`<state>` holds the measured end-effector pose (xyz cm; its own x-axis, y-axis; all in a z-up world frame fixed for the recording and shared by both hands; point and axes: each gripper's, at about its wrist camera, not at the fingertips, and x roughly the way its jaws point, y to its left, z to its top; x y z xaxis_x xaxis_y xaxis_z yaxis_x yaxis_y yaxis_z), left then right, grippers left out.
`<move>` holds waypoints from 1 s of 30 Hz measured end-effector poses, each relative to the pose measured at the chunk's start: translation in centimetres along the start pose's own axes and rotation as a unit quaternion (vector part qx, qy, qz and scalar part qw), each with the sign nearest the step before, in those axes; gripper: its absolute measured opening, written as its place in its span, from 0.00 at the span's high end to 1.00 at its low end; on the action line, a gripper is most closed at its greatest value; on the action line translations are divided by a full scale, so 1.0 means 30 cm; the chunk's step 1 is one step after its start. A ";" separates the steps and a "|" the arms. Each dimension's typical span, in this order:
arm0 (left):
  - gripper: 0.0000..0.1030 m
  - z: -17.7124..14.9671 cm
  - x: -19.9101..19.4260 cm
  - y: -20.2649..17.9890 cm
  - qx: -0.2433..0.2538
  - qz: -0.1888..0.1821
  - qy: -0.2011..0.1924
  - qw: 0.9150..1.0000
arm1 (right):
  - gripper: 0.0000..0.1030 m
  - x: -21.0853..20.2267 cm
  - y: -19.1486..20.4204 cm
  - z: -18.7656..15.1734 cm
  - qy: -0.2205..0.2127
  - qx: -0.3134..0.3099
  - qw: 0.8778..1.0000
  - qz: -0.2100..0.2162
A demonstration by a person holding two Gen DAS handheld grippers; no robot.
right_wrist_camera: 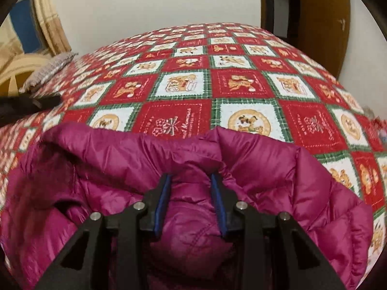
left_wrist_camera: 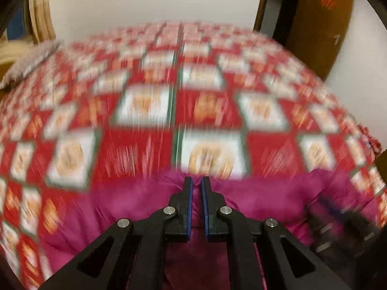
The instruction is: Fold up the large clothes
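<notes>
Left wrist view, blurred: our left gripper (left_wrist_camera: 197, 181) nearly pressed together; whether it pinches magenta puffer jacket (left_wrist_camera: 135, 203) beneath, we cannot tell. Right wrist view: our right gripper (right_wrist_camera: 191, 178) pinches bunched jacket (right_wrist_camera: 278, 174); red checkered bedspread (right_wrist_camera: 183, 77) ahead.

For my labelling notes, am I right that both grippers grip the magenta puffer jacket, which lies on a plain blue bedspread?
Not quite. The bedspread is not plain blue: it is a red, white and green patchwork with bear pictures, sharpest in the right wrist view. The rest holds: the left gripper and the right gripper each pinch the magenta puffer jacket.
</notes>
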<state>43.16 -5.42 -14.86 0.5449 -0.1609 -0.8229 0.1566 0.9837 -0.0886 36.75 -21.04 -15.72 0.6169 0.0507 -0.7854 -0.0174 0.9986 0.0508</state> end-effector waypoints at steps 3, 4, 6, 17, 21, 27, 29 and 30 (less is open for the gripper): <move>0.94 -0.077 -0.014 0.035 -0.021 -0.027 -0.051 0.998 | 0.63 -0.007 -0.006 -0.008 -0.004 -0.004 1.000 0.004; 0.94 -0.079 -0.014 0.034 -0.022 -0.028 -0.051 0.998 | 0.63 -0.007 -0.008 -0.007 -0.006 -0.002 1.000 0.004; 0.94 -0.079 -0.013 0.027 -0.019 -0.024 -0.052 0.998 | 0.62 -0.011 -0.005 -0.006 -0.009 -0.002 1.000 -0.001; 0.94 -0.079 -0.007 0.011 -0.008 -0.016 -0.060 0.998 | 0.56 -0.009 -0.032 -0.009 -0.011 0.018 1.000 -0.014; 0.94 -0.079 -0.008 0.001 0.000 -0.006 -0.061 0.998 | 0.54 0.005 -0.009 -0.004 -0.009 0.000 0.999 -0.034; 0.94 -0.077 -0.054 0.017 0.003 -0.030 -0.037 0.999 | 0.37 -0.040 -0.012 -0.011 -0.001 -0.005 0.999 -0.049; 0.94 -0.096 -0.160 0.029 0.014 -0.041 -0.044 0.998 | 0.33 -0.123 -0.028 -0.038 -0.020 0.008 0.998 -0.052; 0.94 -0.115 -0.239 0.038 0.023 -0.052 -0.060 0.997 | 0.33 -0.193 -0.043 -0.059 -0.042 0.018 0.998 -0.043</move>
<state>36.61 -2.87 -11.00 0.6183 -0.2727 -0.7371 0.2530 0.9570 -0.1419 31.82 -22.58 -12.33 0.6791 -0.0380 -0.7330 0.0655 0.9978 0.0089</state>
